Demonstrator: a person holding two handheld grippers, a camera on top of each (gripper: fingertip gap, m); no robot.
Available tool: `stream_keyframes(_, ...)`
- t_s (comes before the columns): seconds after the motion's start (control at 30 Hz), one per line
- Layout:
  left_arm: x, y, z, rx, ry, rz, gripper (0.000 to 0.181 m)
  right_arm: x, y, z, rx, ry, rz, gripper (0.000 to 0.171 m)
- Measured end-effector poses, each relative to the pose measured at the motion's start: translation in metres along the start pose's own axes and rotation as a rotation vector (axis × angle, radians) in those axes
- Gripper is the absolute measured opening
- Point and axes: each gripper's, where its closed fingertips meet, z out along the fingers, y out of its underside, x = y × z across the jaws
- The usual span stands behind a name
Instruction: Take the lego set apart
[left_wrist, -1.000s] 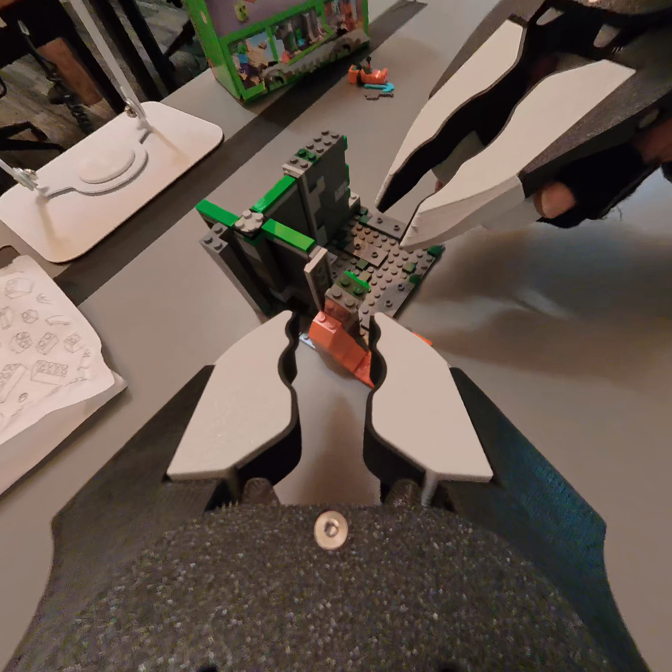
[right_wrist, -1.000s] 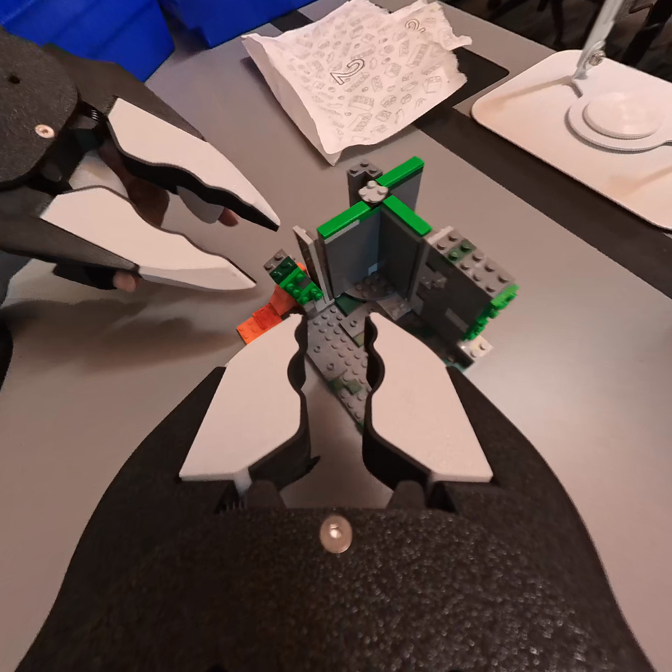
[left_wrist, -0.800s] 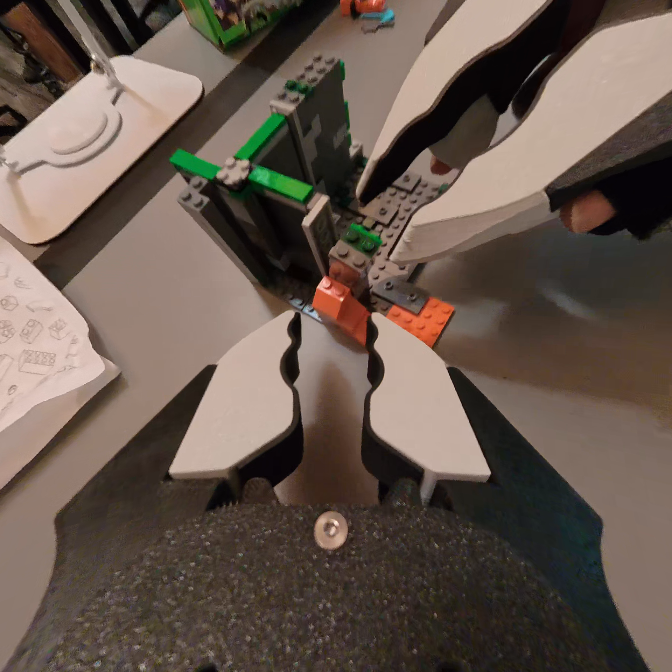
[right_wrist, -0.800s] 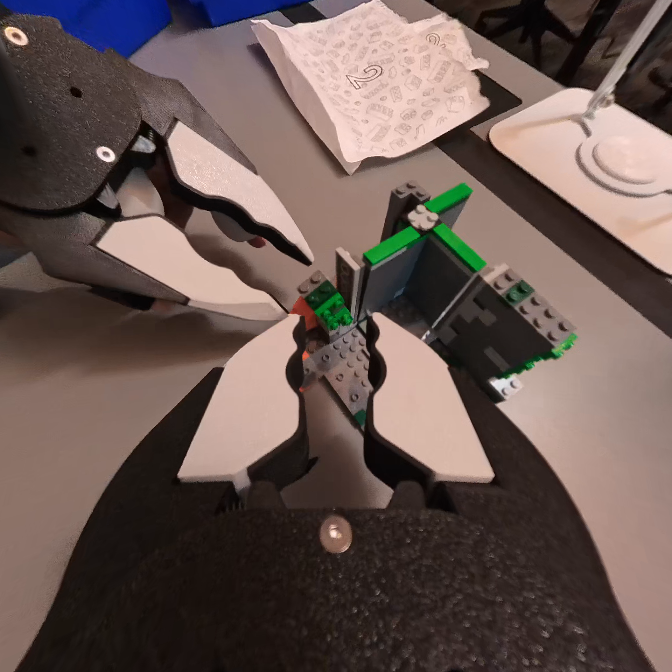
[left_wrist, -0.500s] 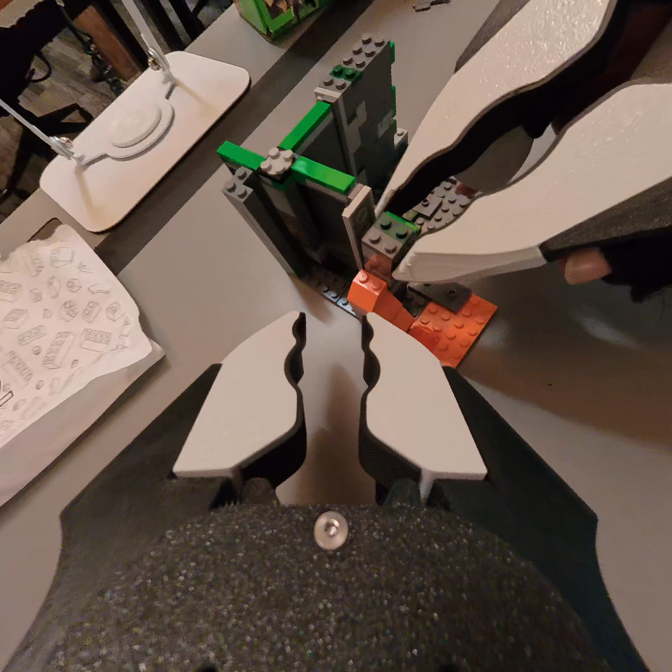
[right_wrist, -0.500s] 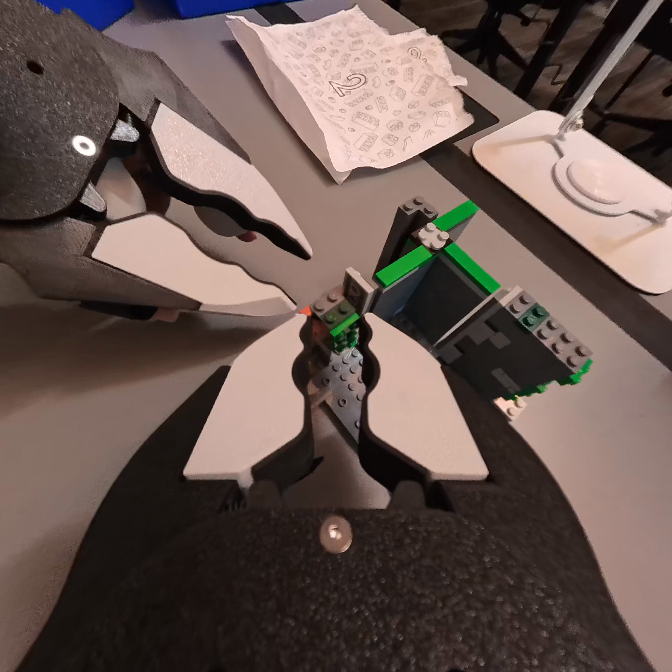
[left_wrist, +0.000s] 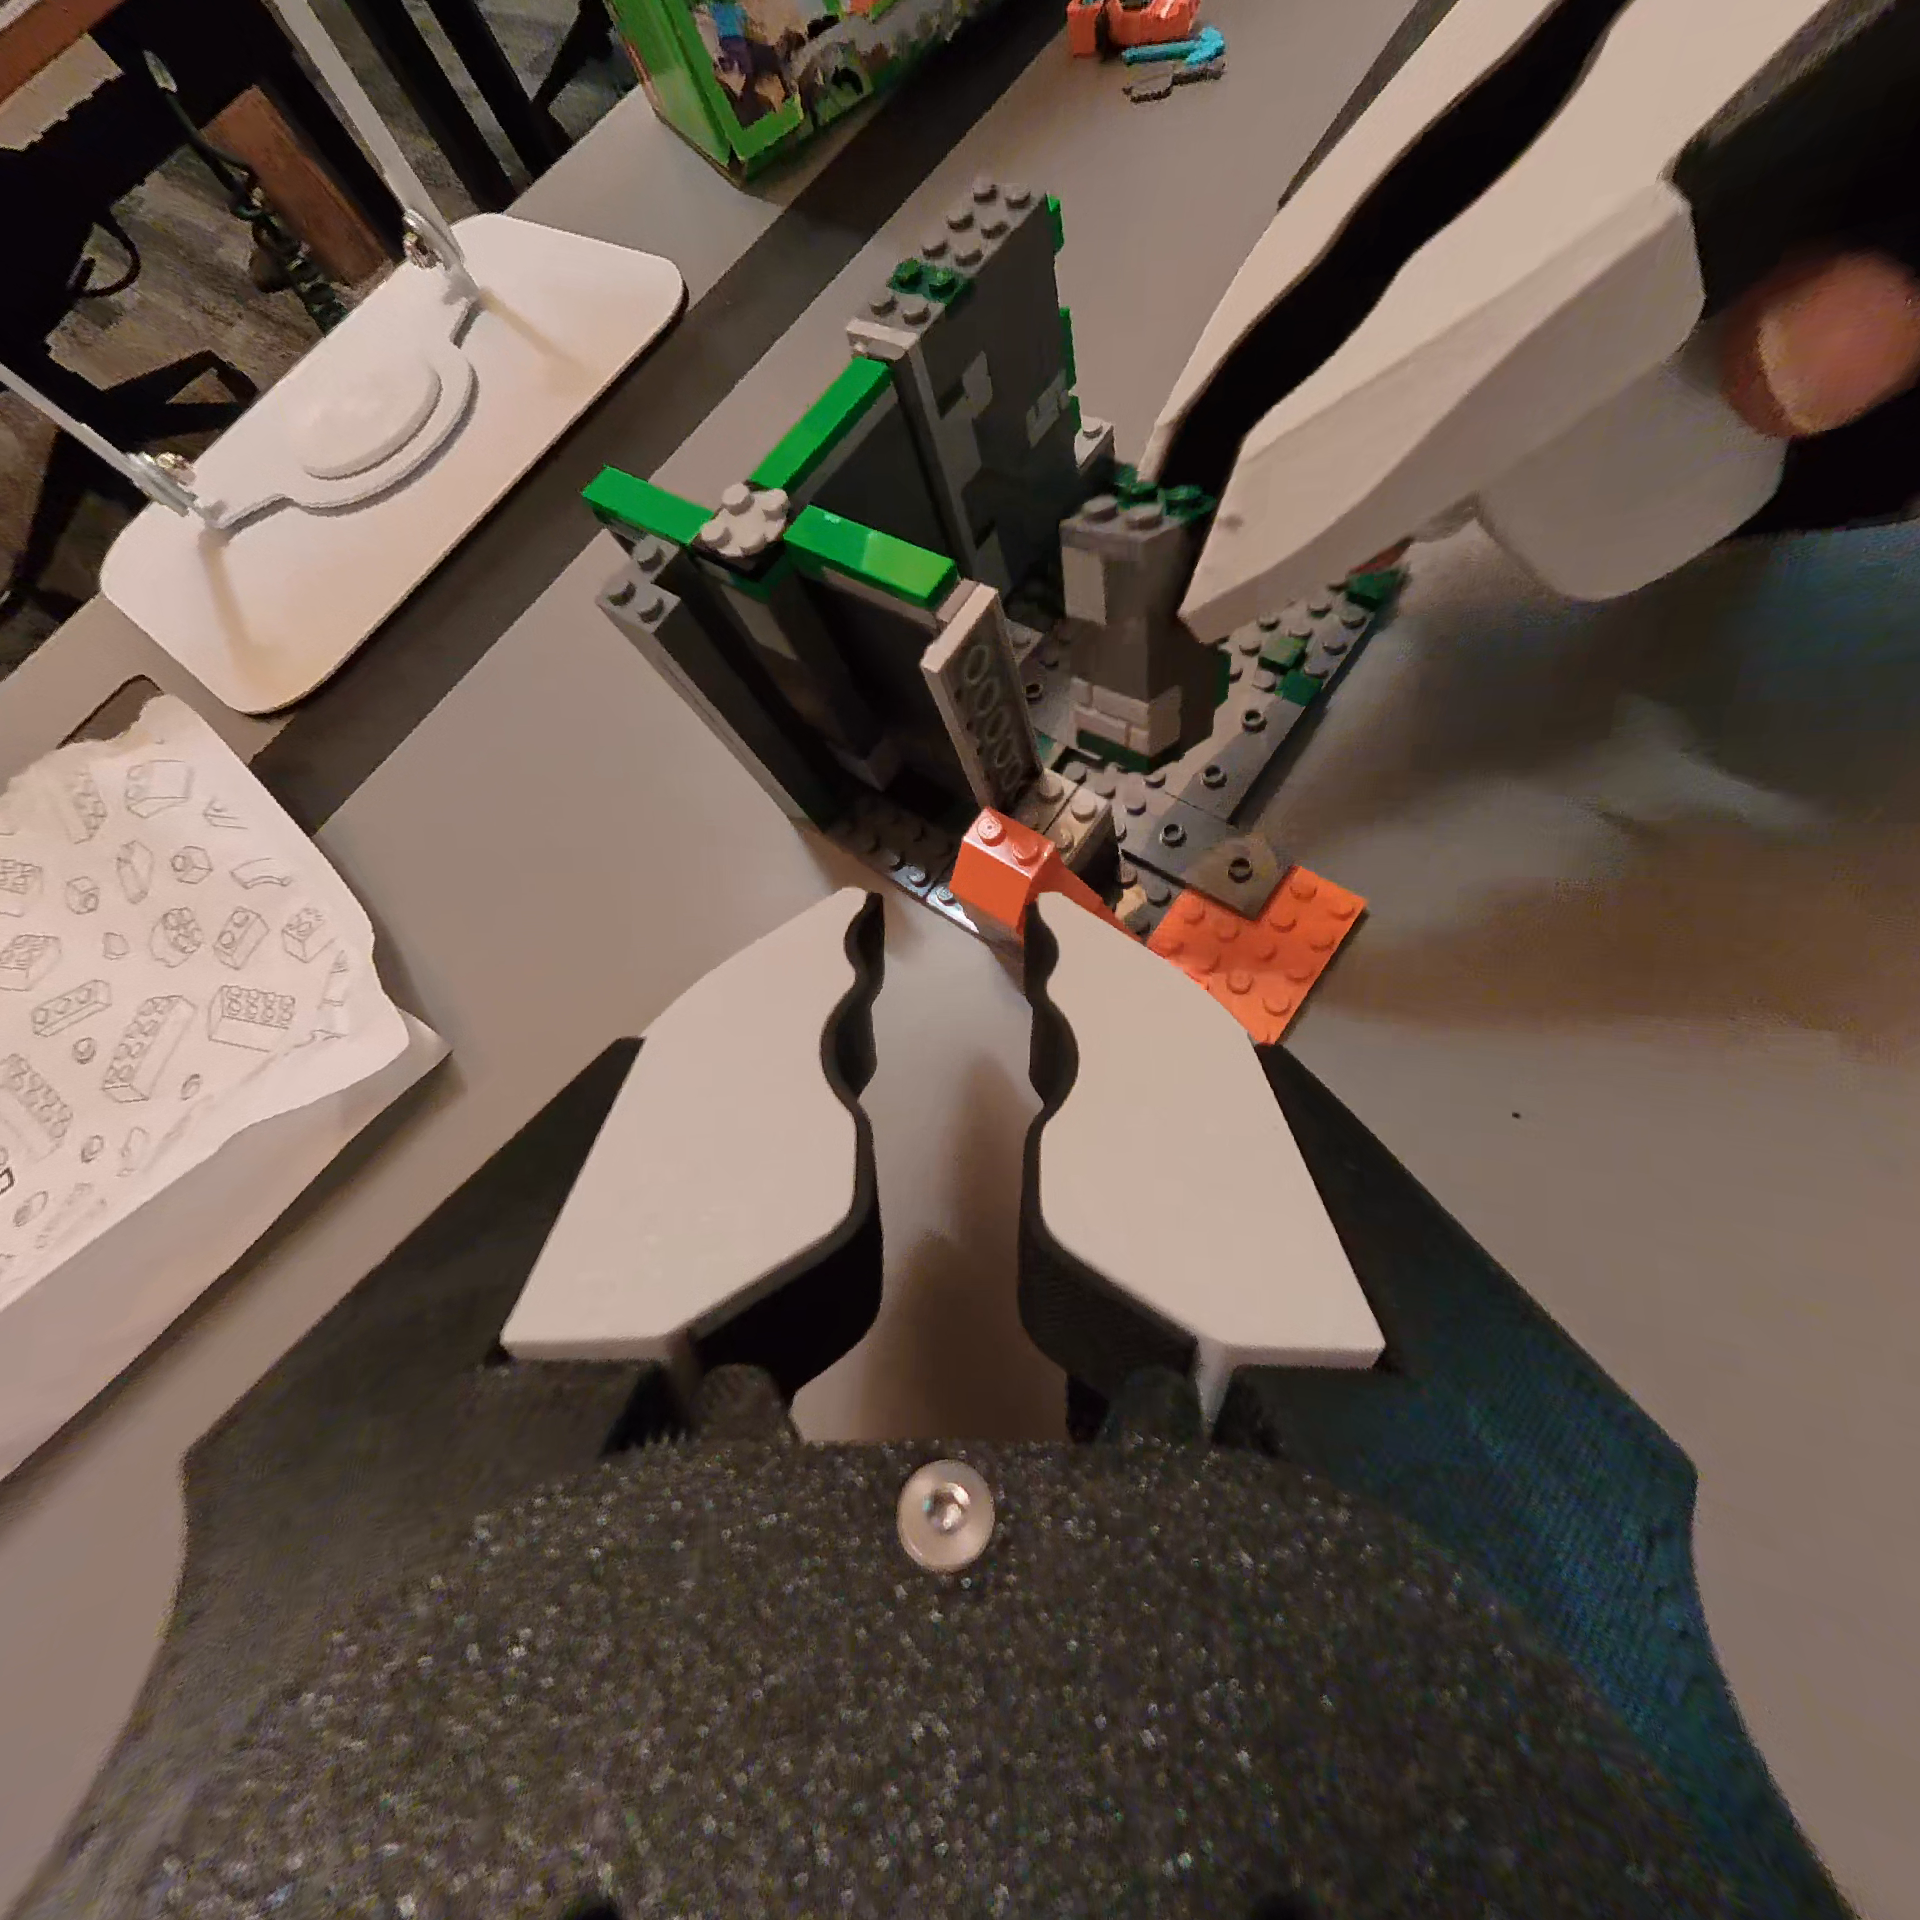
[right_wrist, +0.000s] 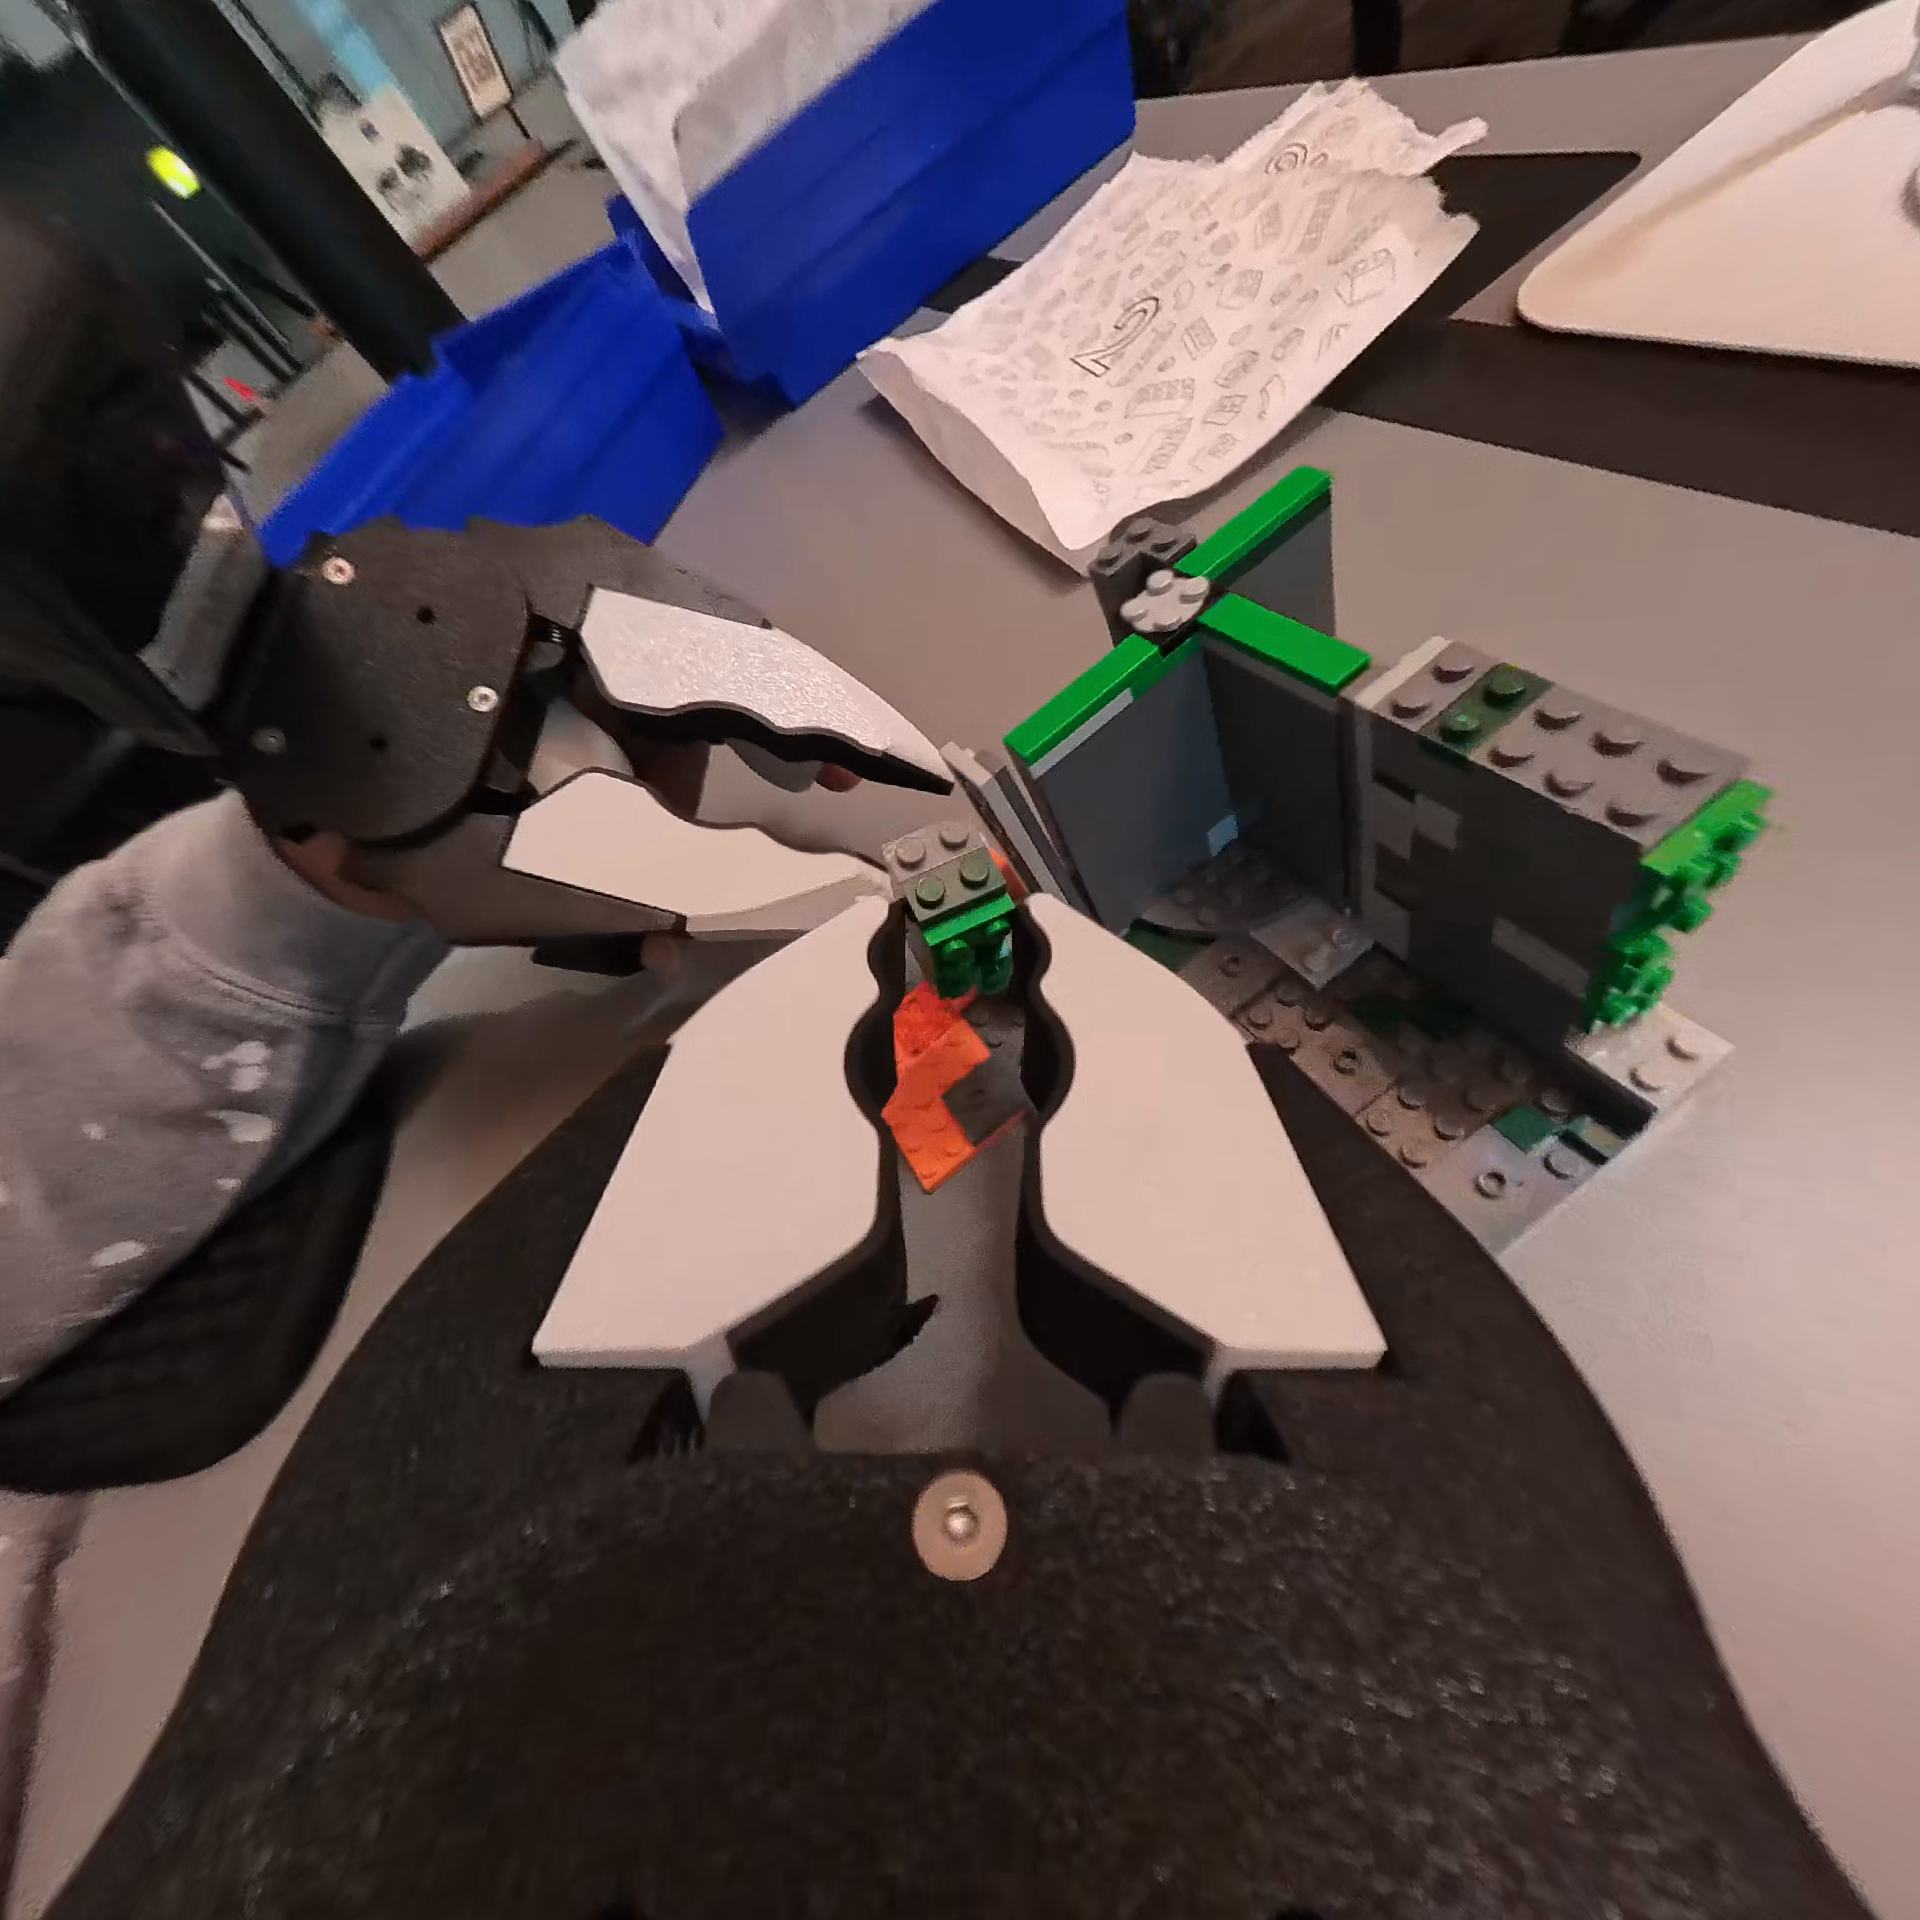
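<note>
The lego set (left_wrist: 966, 582) stands on the grey table (left_wrist: 1558, 1195), between the two grippers. Most of it is in one piece, so the job looks only just begun. The tall dark walls (right_wrist: 1496, 852) with green strips (left_wrist: 868, 549) on top are all in place, and so is the flat grey floor plate (right_wrist: 1403, 1091). A few small loose bits (left_wrist: 1153, 42) lie far off near a green box (left_wrist: 769, 62), so maybe some parts are off already.

The right gripper (right_wrist: 961, 920) has its fingers on both sides of a small grey and green block tower (right_wrist: 951, 904). They seem to pinch it, but it is hard to be sure how tight. This tower looks like the piece to come off now. The left gripper (left_wrist: 951, 904) is a little open and holds nothing. Its tips sit just beside the orange sloped brick (left_wrist: 1003, 862) at the edge of the set, perhaps to keep the set from sliding.

The bricks are hard, shiny plastic with round bumps on top. The walls are smooth and flat. The orange plate (left_wrist: 1257, 951) is thin and square. The gripper fingers are pale grey with wavy inner edges, and the bodies are rough black. A crinkly white paper bag (left_wrist: 156, 956) with drawings lies nearby. Blue bins (right_wrist: 831, 208) and a smooth white stand (left_wrist: 374, 447) sit farther away.
</note>
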Motion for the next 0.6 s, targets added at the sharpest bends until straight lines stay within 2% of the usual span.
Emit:
stream_keyframes(0.1, 0.002, -0.006, -0.003, 0.034, 0.023, -0.025, 0.025, 0.003, -0.002, -0.007, 0.000, -0.015, 0.023, 0.019)
stream_keyframes(0.37, 0.015, -0.012, 0.006, 0.060, 0.052, -0.058, 0.031, 0.022, -0.013, -0.031, -0.003, 0.111, -0.084, 0.019)
stream_keyframes(0.5, 0.017, -0.020, 0.019, 0.094, 0.003, -0.110, 0.037, 0.030, -0.022, -0.045, 0.036, 0.124, -0.056, 0.019)
stream_keyframes(0.6, 0.008, -0.023, 0.028, 0.085, -0.109, -0.089, 0.029, 0.036, -0.026, -0.052, 0.056, 0.133, -0.032, 0.019)
